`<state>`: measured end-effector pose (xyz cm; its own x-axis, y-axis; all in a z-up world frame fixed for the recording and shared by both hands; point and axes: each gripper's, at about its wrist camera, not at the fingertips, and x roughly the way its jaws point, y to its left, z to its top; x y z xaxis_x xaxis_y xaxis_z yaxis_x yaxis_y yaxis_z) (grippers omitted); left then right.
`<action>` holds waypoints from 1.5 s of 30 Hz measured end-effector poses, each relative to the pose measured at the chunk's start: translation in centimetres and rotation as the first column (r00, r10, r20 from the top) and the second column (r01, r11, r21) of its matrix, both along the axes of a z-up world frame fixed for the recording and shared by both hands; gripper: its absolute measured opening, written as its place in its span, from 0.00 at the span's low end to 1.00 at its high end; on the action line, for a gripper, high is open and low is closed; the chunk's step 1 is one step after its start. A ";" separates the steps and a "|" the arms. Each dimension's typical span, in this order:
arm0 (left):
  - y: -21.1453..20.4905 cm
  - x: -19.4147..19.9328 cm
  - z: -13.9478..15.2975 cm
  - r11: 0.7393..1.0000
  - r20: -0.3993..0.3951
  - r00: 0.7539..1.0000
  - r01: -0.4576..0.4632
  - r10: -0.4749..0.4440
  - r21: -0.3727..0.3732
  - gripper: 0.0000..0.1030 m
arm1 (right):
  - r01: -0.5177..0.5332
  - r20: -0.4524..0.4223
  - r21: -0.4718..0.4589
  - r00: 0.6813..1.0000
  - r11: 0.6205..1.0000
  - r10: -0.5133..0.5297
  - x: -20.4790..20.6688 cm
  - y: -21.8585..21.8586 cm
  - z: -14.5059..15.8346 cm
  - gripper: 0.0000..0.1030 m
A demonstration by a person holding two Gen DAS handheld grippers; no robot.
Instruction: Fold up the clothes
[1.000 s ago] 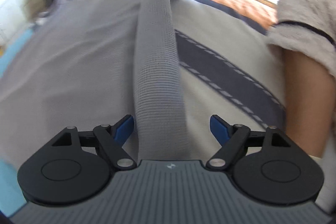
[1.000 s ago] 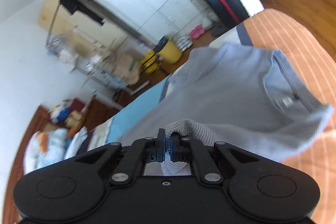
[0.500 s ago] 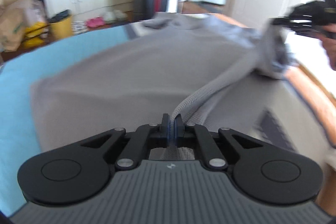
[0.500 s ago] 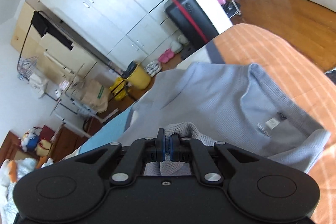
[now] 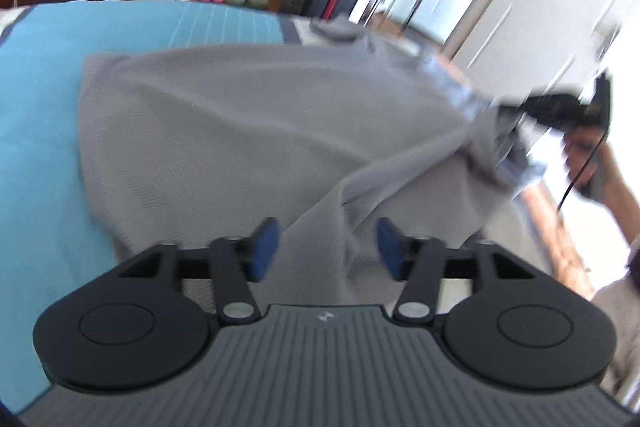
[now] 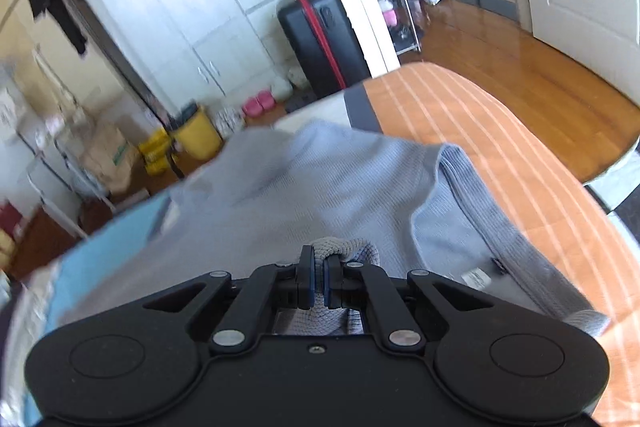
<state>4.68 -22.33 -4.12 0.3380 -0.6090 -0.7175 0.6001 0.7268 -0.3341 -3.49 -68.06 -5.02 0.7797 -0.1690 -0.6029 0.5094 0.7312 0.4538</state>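
Here my left fingers (image 5: pixel 326 247) stand wide apart, holding nothing, above the grey knit sweater (image 5: pixel 248 131) spread on the bed (image 5: pixel 36 115); my right fingers (image 6: pixel 316 281) are clamped tight on a bunched ribbed fold of it

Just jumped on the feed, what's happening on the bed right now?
A person with a handheld gripper in each hand is folding a grey sweater spread over the bed. The right gripper is shut on a bunched bit of the sweater's knit and holds that end up off the bed. The left gripper is open, its blue pads on either side of a ridge of the fabric without pinching it. The fold is not yet laid down.
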 end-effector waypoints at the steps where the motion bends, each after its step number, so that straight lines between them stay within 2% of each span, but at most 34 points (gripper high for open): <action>1: -0.7 0.0 -0.3 0.999 -0.015 1.000 0.004 -0.003 0.033 0.64 | -0.007 0.012 -0.002 1.000 1.000 0.007 0.0 -0.1 0.2 0.06; 4: -2.8 -0.2 -1.4 0.994 -0.070 0.996 0.061 -0.055 0.086 0.72 | -0.061 -0.047 -0.016 0.997 0.998 0.060 0.5 -0.3 -0.1 0.08; 5: -3.5 -0.5 -1.8 0.988 -0.061 0.995 0.080 -0.073 0.128 0.76 | -0.054 -0.077 -0.007 0.996 0.999 0.053 0.4 -0.5 -0.3 0.09; 6: -4.3 -0.9 -2.3 0.978 -0.041 0.995 0.096 -0.090 0.184 0.78 | -0.025 -0.089 0.027 0.996 0.999 0.027 0.0 -0.8 -0.4 0.14; 7: -4.9 -1.4 -2.7 0.964 -0.016 0.994 0.105 -0.104 0.246 0.78 | 0.012 -0.075 0.088 0.997 0.996 -0.005 -0.8 -1.4 -0.4 0.16; 8: -5.5 -1.8 -3.1 0.944 0.013 0.993 0.107 -0.117 0.313 0.78 | 0.038 -0.044 0.153 0.999 0.988 -0.032 -1.7 -1.9 -0.2 0.21; 9: -6.0 -2.1 -3.5 0.921 0.044 0.990 0.109 -0.135 0.375 0.79 | 0.057 -0.010 0.214 0.998 0.975 -0.056 -2.7 -2.3 0.1 0.37; 10: -6.2 -2.3 -3.6 0.904 0.070 0.986 0.112 -0.154 0.412 0.80 | 0.072 0.023 0.275 0.996 0.959 -0.081 -3.7 -2.7 0.4 0.45; 11: -6.2 -2.4 -3.4 0.900 0.087 0.983 0.111 -0.162 0.422 0.81 | 0.069 0.042 0.289 0.995 0.955 -0.085 -4.5 -2.7 0.8 0.45; 14: -5.2 -1.8 -2.8 0.921 0.096 0.986 0.088 -0.133 0.380 0.78 | 0.028 0.057 0.223 0.998 0.974 -0.042 -6.1 -1.9 2.2 0.46; 15: -5.0 -1.6 -2.6 0.926 0.097 0.987 0.087 -0.132 0.368 0.69 | 0.012 0.039 0.187 0.999 0.982 -0.020 -6.4 -1.6 2.5 0.47; 19: -4.5 -1.5 -2.2 0.944 0.096 0.986 0.102 -0.138 0.313 0.44 | -0.009 -0.065 0.062 0.998 0.998 0.013 -6.4 -0.7 2.5 0.48; 20: -4.4 -1.4 -2.1 0.948 0.098 0.986 0.100 -0.136 0.303 0.39 | -0.012 -0.091 0.038 0.996 0.999 0.016 -6.2 -0.6 2.2 0.48; 21: -4.5 -1.2 -2.0 0.950 0.098 0.986 0.098 -0.132 0.295 0.38 | -0.016 -0.117 0.014 0.993 1.000 0.017 -6.0 -0.5 2.0 0.48; 25: -3.8 -0.5 -1.9 0.964 0.057 0.993 0.085 -0.102 0.253 0.40 | -0.037 -0.220 -0.081 0.975 0.996 0.018 -5.3 0.0 1.0 0.48; 28: -2.5 0.5 -1.6 0.976 0.011 0.999 0.030 -0.033 0.215 0.42 | -0.086 -0.258 -0.094 0.964 0.992 0.059 -4.5 0.6 0.1 0.47; 32: -1.3 1.5 -1.7 0.961 0.059 0.997 -0.068 0.054 0.266 0.43 | -0.185 -0.337 -0.213 0.936 0.959 0.106 -2.5 2.3 -1.0 0.46; 34: -1.3 1.6 -1.9 0.956 0.075 0.995 -0.078 0.059 0.284 0.48 | -0.295 -0.417 -0.307 0.896 0.905 0.151 -1.2 3.8 -2.0 0.04; 36: -1.4 1.6 -1.9 0.964 0.062 0.997 -0.057 0.043 0.259 0.50 | -0.345 -0.467 -0.399 0.874 0.850 0.135 -0.6 5.2 -2.5 0.04; 37: -1.4 1.5 -1.8 0.970 0.049 0.998 -0.039 0.028 0.238 0.52 | -0.345 -0.466 -0.429 0.876 0.835 0.123 -0.5 5.6 -2.4 0.04; 38: -1.4 1.3 -1.8 0.976 0.034 0.999 -0.019 0.012 0.216 0.60 | -0.334 -0.452 -0.449 0.885 0.829 0.112 -0.6 5.7 -2.0 0.04; 39: -1.5 1.2 -1.7 0.981 0.020 1.000 0.001 -0.004 0.192 0.65 | -0.304 -0.427 -0.466 0.900 0.831 0.089 -0.8 5.5 -1.4 0.04; 40: -1.6 1.1 -1.8 0.982 0.010 1.000 0.015 -0.017 0.190 0.67 | -0.261 -0.395 -0.482 0.917 0.837 0.058 -1.1 5.1 -0.6 0.04; 42: -2.1 0.9 -2.1 0.978 -0.005 0.999 0.040 -0.039 0.205 0.73 | -0.171 -0.328 -0.507 0.945 0.845 -0.005 -1.8 4.3 0.8 0.04; 45: -3.0 1.1 -3.6 0.951 -0.028 0.999 0.033 -0.026 0.309 0.77 | -0.077 -0.265 -0.491 0.962 0.867 -0.065 -3.0 3.0 2.0 0.04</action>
